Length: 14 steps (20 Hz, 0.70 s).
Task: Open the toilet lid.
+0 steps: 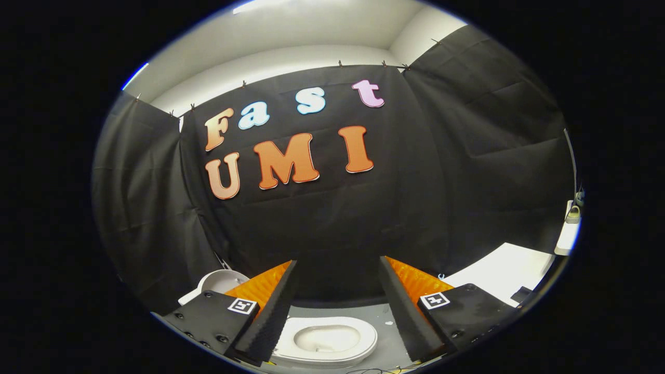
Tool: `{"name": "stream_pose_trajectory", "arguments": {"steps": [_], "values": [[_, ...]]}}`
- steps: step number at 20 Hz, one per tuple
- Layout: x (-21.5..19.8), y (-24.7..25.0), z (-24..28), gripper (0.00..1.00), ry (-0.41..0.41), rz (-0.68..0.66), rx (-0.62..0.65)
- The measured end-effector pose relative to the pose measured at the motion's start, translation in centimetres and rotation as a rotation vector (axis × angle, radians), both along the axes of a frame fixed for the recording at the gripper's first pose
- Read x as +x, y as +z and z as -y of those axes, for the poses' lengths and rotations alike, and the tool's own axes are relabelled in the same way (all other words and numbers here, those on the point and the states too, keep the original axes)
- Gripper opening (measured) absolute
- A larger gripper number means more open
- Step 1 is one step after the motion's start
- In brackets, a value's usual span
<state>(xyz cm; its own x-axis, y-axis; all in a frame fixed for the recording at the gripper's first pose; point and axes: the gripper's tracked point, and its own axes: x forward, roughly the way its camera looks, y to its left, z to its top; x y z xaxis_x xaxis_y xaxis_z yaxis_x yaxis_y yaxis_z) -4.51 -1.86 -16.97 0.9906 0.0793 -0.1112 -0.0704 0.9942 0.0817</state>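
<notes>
A white toilet point(327, 340) stands on the floor below, seen from above between my two fingers. Its seat ring lies flat and the open bowl shows inside it. Past the left finger a white rounded piece point(217, 283) rises beside the toilet; it looks like the raised lid, but the finger hides where it joins. My gripper point(337, 261) is open and held well above the toilet, touching nothing, with only air between its fingers.
Black cloth walls close the booth ahead and on both sides. A white flat surface point(504, 270) lies to the right beyond the right finger. The grey floor point(387, 314) surrounds the toilet, with thin cables point(374, 370) near its front.
</notes>
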Motion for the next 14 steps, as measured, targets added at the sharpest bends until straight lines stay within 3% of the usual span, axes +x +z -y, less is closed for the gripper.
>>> {"name": "stream_pose_trajectory", "arguments": {"steps": [14], "values": [[0.1,-0.19,0.39,0.98,-0.012,-0.008,0.009]]}}
